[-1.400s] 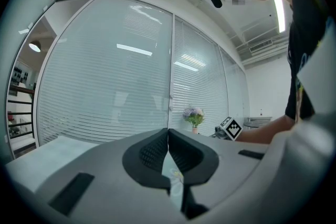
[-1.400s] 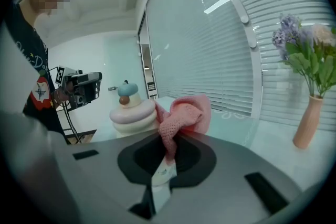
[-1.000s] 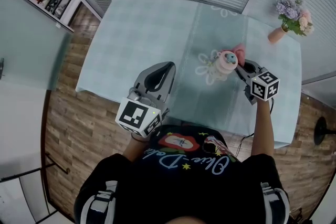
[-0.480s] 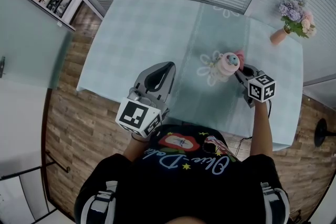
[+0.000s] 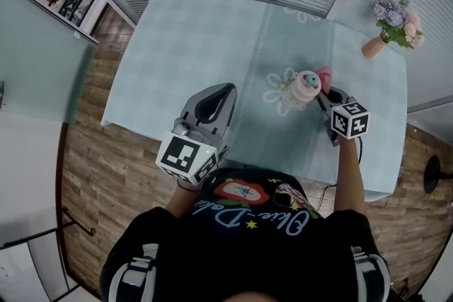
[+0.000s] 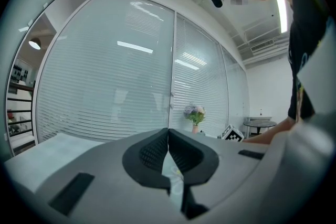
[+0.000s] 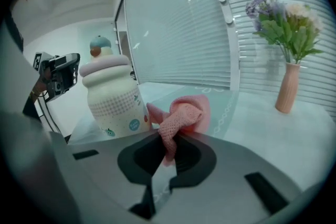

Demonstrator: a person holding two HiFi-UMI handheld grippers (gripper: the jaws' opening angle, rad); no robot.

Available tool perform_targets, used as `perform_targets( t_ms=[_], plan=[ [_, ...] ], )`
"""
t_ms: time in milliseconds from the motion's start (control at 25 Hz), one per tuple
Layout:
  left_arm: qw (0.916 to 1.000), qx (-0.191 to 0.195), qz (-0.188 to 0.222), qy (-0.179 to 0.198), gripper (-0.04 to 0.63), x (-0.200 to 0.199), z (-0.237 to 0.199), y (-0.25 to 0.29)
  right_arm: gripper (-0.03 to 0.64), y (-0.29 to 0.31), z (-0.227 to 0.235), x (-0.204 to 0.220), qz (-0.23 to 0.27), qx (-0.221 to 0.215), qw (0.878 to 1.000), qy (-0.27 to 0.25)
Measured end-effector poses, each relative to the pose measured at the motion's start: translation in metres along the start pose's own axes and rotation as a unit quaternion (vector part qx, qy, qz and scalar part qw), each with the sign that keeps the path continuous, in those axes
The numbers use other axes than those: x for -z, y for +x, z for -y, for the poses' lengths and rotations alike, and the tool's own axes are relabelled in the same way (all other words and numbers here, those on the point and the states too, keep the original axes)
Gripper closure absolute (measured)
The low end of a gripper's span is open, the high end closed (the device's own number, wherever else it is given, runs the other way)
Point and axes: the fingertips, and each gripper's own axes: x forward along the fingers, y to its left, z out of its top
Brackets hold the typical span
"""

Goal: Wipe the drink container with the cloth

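Bottle [image 5: 300, 89] stands upright on the table [image 5: 185, 46], right of its middle and about halfway between the far and near edges, at the right side of the darker strip that runs down the cloth cover. It is cream with a pink lid and a small figure on top. In the right gripper view the bottle [image 7: 112, 98] shows to the left of the jaws, not between them.

The right gripper [image 5: 323, 95] comes in from the near right side, its marker cube toward the person. Its jaws are pinched on a pink cloth [image 7: 180, 116], which bunches up above them. One fold of it reaches the lower side of the bottle and looks to touch it. From the head view the cloth [image 5: 324, 73] shows only as a pink patch just right of the bottle's lid.

The left gripper [image 5: 225, 91] hangs over the near edge of the table, left of the bottle and well apart from it. In its own view the left gripper [image 6: 168, 138] has its jaws pressed together with nothing between them, and it points up toward the window blinds.

A vase [image 5: 371, 47] with flowers [image 5: 396, 13] stands at the far right corner of the table, well apart from the bottle.
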Motion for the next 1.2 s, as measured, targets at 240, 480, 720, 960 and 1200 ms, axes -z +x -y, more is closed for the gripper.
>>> perform_targets(
  t_ms=[240, 480, 720, 960, 1200],
  plan=[
    [0.9996, 0.027, -0.003, -0.001, 0.591, 0.002, 0.008, 0.012, 0.600, -0.043, 0.011, -0.026, 0.076, 0.086, 0.992, 0.053],
    [0.9984, 0.056, -0.006, 0.000, 0.591, 0.003, 0.018, 0.030, 0.600, -0.084, -0.001, -0.047, 0.149, 0.127, 0.979, 0.054],
    [0.9956, 0.094, -0.007, 0.003, 0.591, 0.005, 0.035, 0.048, 0.600, -0.119, -0.021, -0.055, 0.209, 0.152, 0.964, 0.067],
    [0.9921, 0.125, -0.013, -0.004, 0.591, 0.009, 0.049, 0.061, 0.600, -0.143, -0.034, -0.056, 0.246, 0.178, 0.950, 0.078],
    [0.9896, 0.143, -0.014, -0.003, 0.591, 0.011, 0.057, 0.068, 0.600, -0.154, -0.039, -0.063, 0.265, 0.190, 0.943, 0.072]
  ],
)
